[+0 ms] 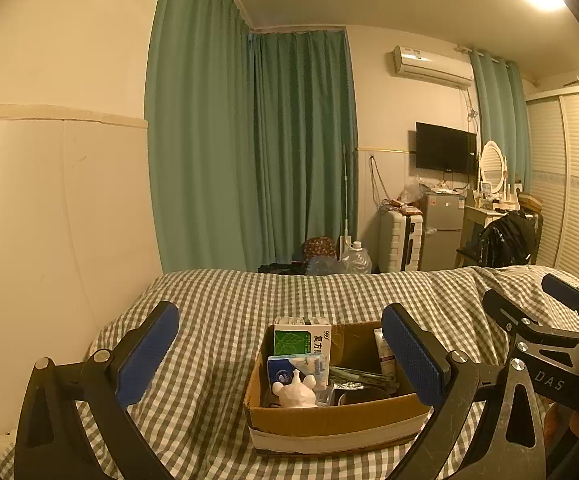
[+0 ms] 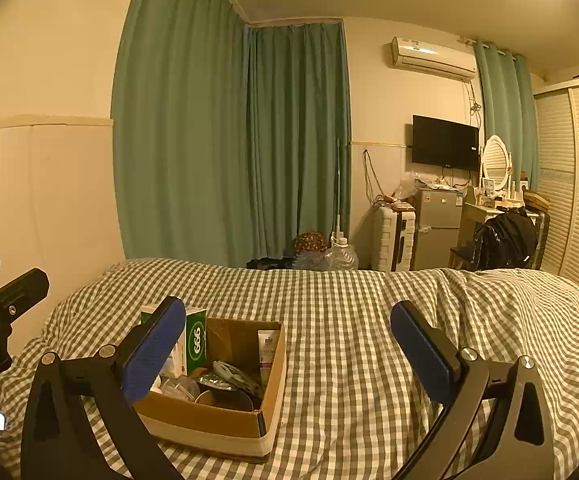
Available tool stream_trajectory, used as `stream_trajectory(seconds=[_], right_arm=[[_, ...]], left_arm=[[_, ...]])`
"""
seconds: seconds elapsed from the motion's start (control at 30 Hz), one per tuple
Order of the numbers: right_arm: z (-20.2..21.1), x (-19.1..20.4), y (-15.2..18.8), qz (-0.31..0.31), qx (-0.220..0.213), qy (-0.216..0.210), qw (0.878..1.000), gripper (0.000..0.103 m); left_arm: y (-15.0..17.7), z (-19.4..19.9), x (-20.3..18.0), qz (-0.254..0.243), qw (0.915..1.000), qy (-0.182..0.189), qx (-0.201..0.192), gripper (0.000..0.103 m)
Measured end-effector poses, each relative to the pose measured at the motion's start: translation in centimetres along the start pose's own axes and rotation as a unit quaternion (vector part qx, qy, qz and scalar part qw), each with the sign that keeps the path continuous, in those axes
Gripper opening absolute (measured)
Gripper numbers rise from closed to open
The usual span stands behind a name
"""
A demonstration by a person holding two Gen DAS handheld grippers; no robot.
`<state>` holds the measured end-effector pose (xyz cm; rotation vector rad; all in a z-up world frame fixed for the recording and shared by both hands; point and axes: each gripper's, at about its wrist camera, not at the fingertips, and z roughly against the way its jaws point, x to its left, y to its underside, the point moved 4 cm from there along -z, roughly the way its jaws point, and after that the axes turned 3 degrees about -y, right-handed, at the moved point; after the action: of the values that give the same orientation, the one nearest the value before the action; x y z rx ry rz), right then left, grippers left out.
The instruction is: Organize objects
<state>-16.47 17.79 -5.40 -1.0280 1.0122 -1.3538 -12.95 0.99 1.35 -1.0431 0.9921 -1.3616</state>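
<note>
Left gripper (image 1: 279,354), nearest the lens in the left wrist view: its two blue-padded fingers (image 1: 147,354) stand wide apart with nothing between them, and they frame a cardboard box (image 1: 329,420) that sits on a bed with a grey-and-white checked cover (image 1: 225,300). Right gripper (image 2: 289,354), nearest the lens in the right wrist view: its blue pads are likewise spread and hold nothing, above bare checked cover, with the box low and to its left. In the left wrist view the right gripper also shows at the right edge, raised beside the box.

The box is open at the top, with a pale band of tape round its base. Inside it, at the left end, a green-and-white carton (image 1: 302,338) stands upright, a blue-and-white carton (image 1: 295,368) leans in front of it, and a small white figurine (image 1: 295,394) stands at the near corner. A white tube (image 2: 268,350) stands against the right wall of the box, and foil blister packs (image 2: 235,376) and a dark round container (image 2: 225,400) lie on the bottom.

Beyond the bed hang green curtains (image 1: 249,152). Farther right are a white suitcase (image 1: 399,240), a small grey fridge (image 1: 441,228), a wall-mounted television (image 1: 445,148), an air conditioner (image 1: 431,66), and a dressing table with an oval mirror (image 1: 492,164).
</note>
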Motion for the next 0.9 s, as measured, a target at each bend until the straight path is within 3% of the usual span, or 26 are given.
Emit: stream_trajectory(seconds=[0.9], right_arm=[[-0.12, -0.09, 0.47, 0.004, 0.013, -0.001, 1.000, 0.103]], left_arm=[[0.31, -0.31, 0.05, -0.001, 1.0000, -0.004, 0.003, 0.103]])
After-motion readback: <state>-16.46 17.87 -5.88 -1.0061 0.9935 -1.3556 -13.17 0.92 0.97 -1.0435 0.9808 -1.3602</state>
